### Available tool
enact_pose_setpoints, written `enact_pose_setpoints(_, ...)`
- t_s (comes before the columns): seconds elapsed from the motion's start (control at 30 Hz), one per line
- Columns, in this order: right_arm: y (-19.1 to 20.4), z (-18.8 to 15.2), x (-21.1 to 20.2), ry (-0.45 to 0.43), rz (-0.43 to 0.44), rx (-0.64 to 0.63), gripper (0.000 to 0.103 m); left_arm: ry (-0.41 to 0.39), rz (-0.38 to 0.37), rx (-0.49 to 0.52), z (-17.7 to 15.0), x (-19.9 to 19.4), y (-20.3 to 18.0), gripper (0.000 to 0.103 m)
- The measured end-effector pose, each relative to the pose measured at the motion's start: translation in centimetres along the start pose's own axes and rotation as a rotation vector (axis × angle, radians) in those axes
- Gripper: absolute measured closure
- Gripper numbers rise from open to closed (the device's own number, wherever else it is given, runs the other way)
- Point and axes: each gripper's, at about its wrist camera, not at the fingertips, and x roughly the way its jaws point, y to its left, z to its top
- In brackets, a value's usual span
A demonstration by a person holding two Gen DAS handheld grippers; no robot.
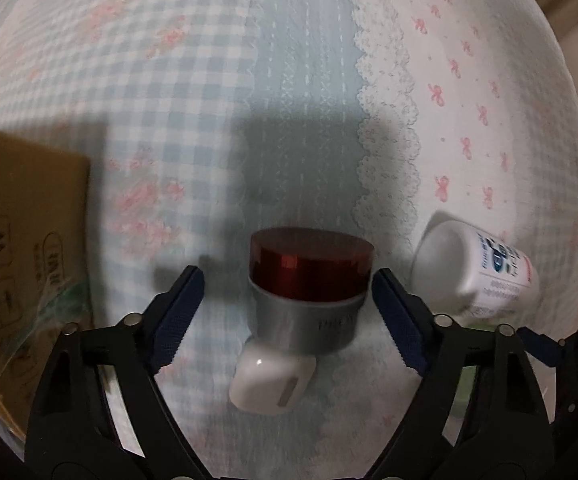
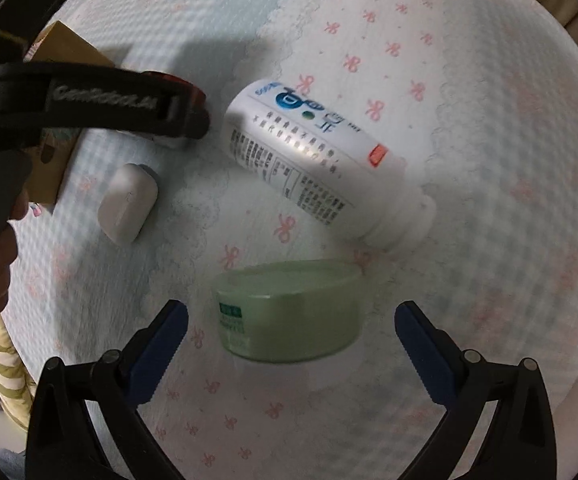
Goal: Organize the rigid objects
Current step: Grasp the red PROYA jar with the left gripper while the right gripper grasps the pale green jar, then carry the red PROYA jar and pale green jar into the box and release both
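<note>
Sitting on the patterned bedspread [image 1: 209,80], the red-lidded jar [image 1: 309,292] stands upright between the wide-open fingers of the left gripper [image 1: 289,300], nothing grabbed. White earbud case [image 1: 273,380] touches its base. Right gripper [image 2: 291,320] gapes wide around the green tub [image 2: 289,312], not gripping. White bottle [image 2: 313,160] lies tipped over nearby, cardboard box [image 1: 21,240] off left.

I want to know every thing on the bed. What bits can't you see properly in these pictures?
- Red-lidded jar: the label is too blurred to read in the left wrist view; the left gripper hides most of it in the right wrist view.
- Cardboard box: cut off by the left wrist view's edge.
- Green tub: label blurred in the right wrist view.
- White bottle: small print too tiny to read.
</note>
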Motion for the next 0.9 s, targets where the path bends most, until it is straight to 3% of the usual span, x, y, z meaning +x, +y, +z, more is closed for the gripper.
enact_pose_setpoints(0.1,0.0,0.0,0.5,0.003,-0.01,-0.004,0.008,0.003,-0.008,-0.011,0.1,0.6,-0.2,0.032)
enact_pose_setpoints(0.17,0.1,0.1,1.3,0.022,-0.004,0.0,0.022,-0.002,-0.01,-0.011,0.0,0.7,-0.3,0.033)
enact_pose_setpoints(0.23,0.0,0.1,1.8,0.037,-0.003,0.004,0.036,-0.008,-0.026,-0.012,0.0,0.8,-0.3,0.045)
enact_pose_setpoints(0.3,-0.1,0.1,2.1,0.026,-0.013,0.004,0.036,-0.013,-0.038,0.0,0.2,0.6,-0.5,0.052)
enact_pose_setpoints(0.7,0.1,-0.2,1.5,0.003,-0.028,0.024,0.036,-0.053,-0.063,-0.006,-0.8,-0.9,0.0,0.053)
enact_pose_setpoints(0.9,0.3,-1.5,-0.3,-0.03,-0.018,0.084,0.036,-0.107,-0.084,-0.009,-2.4,-3.9,0.6,0.053)
